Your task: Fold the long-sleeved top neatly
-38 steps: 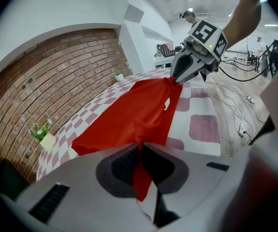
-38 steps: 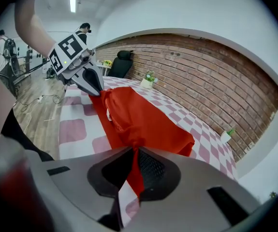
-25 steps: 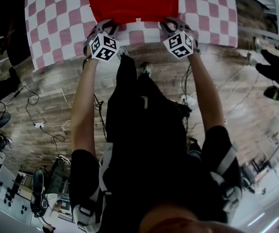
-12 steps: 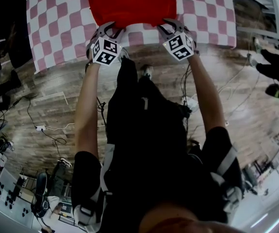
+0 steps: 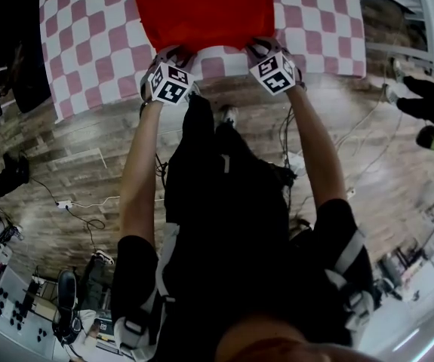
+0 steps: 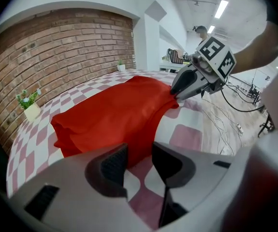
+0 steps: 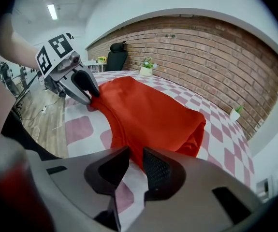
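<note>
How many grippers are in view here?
2. The left gripper is at the red top's near-left corner, fingers just opened, gripping nothing; the right gripper is at its near-right corner, fingers just closing, apart, not gripping.

Left claw (image 6: 139, 161), right claw (image 7: 136, 166) grey; marker cubes (image 5: 167, 84); black short sleeves (image 5: 130, 259).

Looking down on a long-sleeved top (image 5: 205, 10) lying on a tablecloth (image 5: 88, 44), midway between its left and right ends and reaching close to its near edge. Seeing the floor (image 5: 73, 149) spreading before that edge, with cables (image 5: 73, 202) trailing over it to the left. Finding, behind the top and along a brick wall (image 6: 56, 47), a left plant (image 6: 30, 105) and a right plant (image 7: 235, 112) standing toward opposite ends. Noting a chair (image 7: 114, 54) standing beyond the left end.
</note>
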